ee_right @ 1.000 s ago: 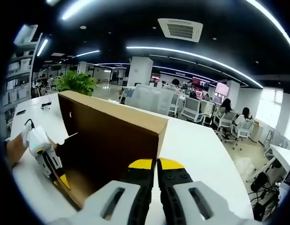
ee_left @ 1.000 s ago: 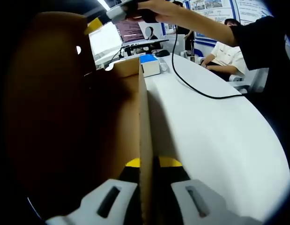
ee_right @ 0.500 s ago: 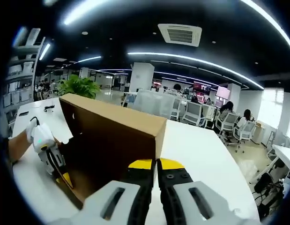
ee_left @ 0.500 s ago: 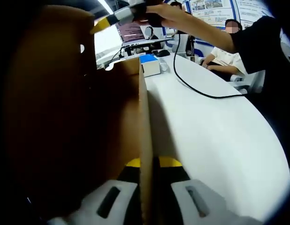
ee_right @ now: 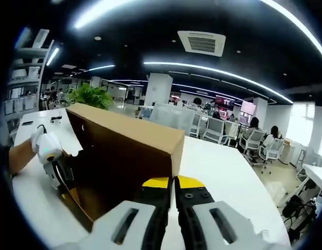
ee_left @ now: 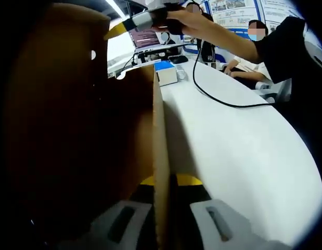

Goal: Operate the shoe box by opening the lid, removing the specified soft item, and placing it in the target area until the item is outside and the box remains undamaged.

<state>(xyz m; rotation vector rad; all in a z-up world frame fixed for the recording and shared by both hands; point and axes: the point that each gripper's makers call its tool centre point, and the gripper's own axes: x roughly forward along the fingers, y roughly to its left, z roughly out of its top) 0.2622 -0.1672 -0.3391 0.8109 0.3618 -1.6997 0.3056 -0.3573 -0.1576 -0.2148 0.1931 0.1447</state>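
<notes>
A brown cardboard shoe box (ee_left: 134,130) stands on a white table (ee_left: 239,156), with its lid (ee_left: 51,104) swung up on the left. My left gripper (ee_left: 163,182) is shut on the box's side wall, whose thin edge runs up between the jaws. The right gripper (ee_left: 116,28), held by a hand, meets the lid's top corner. In the right gripper view my right gripper (ee_right: 171,182) is shut at the corner of the lid (ee_right: 129,151), on its front rim. The left gripper (ee_right: 59,172) grips the wall below. The box's inside is dark, and I cannot make out what it holds.
A small blue and white box (ee_left: 166,72) sits at the box's far end, with a black cable (ee_left: 228,103) trailing across the table. Screens and seated people are behind. The right gripper view has a plant (ee_right: 89,96) and office chairs (ee_right: 223,130) beyond the table.
The lid has tipped slightly further up and back, with the right gripper moving along with its corner. My left gripper keeps its hold on the wall.
</notes>
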